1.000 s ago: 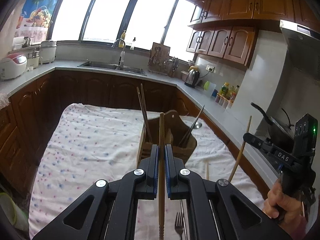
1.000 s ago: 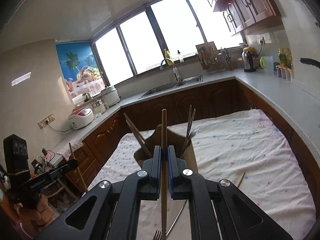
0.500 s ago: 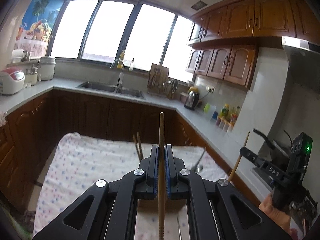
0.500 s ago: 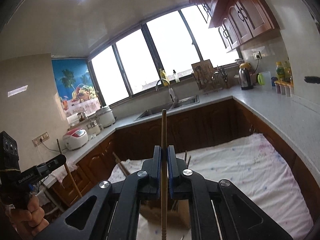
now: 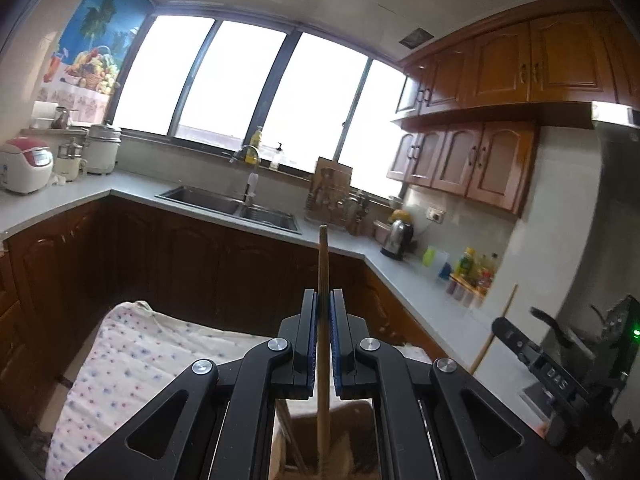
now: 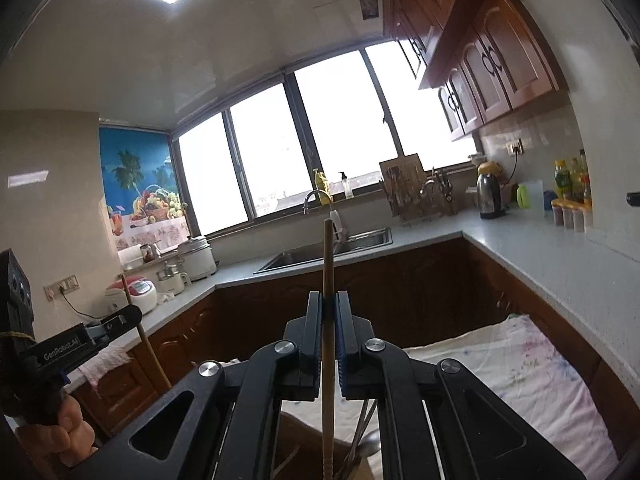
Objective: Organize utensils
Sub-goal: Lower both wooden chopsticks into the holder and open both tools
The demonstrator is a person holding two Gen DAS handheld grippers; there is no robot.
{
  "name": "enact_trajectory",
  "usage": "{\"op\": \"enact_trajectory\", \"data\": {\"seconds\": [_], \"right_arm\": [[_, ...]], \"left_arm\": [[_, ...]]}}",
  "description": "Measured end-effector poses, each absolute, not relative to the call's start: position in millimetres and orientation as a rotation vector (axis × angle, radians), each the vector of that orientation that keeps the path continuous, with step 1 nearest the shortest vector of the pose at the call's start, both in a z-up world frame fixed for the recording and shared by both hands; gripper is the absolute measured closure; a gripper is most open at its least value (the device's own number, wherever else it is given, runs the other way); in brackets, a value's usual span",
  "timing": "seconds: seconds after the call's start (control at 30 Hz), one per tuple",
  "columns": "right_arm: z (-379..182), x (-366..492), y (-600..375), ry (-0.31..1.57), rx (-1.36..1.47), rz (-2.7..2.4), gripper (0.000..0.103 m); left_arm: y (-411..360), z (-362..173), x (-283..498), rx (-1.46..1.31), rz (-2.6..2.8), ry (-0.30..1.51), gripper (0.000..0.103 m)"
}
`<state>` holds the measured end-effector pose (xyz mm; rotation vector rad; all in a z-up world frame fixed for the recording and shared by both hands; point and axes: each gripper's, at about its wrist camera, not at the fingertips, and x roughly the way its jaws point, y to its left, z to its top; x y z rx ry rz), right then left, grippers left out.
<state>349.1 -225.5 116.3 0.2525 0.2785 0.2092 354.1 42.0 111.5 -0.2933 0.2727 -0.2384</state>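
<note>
My left gripper (image 5: 323, 300) is shut on a wooden chopstick (image 5: 322, 264) held upright. Its lower end hangs over the wooden utensil holder (image 5: 340, 432), seen under the jaws. My right gripper (image 6: 328, 302) is shut on a second wooden chopstick (image 6: 327, 264), also upright, above the holder (image 6: 304, 440), which has metal utensils (image 6: 360, 428) in it. In the left wrist view the right gripper (image 5: 505, 326) shows at the right with its chopstick (image 5: 494, 336). In the right wrist view the left gripper (image 6: 128, 316) shows at the left with its chopstick (image 6: 146, 344).
The table wears a white dotted cloth (image 5: 132, 360), also in the right wrist view (image 6: 532, 372). Dark wood cabinets and a grey counter (image 5: 60, 200) with a sink (image 5: 232, 204), rice cooker (image 5: 24, 164) and kettle (image 5: 396, 236) ring it.
Both grippers have tilted upward with their chopsticks. The holder and the table have slid down to the bottom of both views, and the fork on the cloth has left view.
</note>
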Motion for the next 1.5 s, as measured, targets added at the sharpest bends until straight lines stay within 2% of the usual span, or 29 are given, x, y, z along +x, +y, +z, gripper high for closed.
{"op": "enact_trajectory", "data": {"seconds": [0.37,0.73,1.33,1.5], "right_arm": [[67.4,354.4,-221.5,0.309,0.246,0.184,0.097],[34.9,343.3,-216.8,0.399,0.259,0.182,0.097],[37.8,347.3,-217.5,0.447,0.257,0.195,0.097],[40.1,347.9,-218.2,0.454,0.262,0.214,0.090]], "left_arm": [[18.6,46.4,365.3,-0.315,-0.198,0.220,0.099],[10.9,1.8,362.4,-0.284,-0.206,0.301,0.099],[23.3,24.3,368.1,-0.257,-0.224,0.366,0.099],[22.2,25.9,371.1,-0.264,-0.217,0.403,0.097]]}}
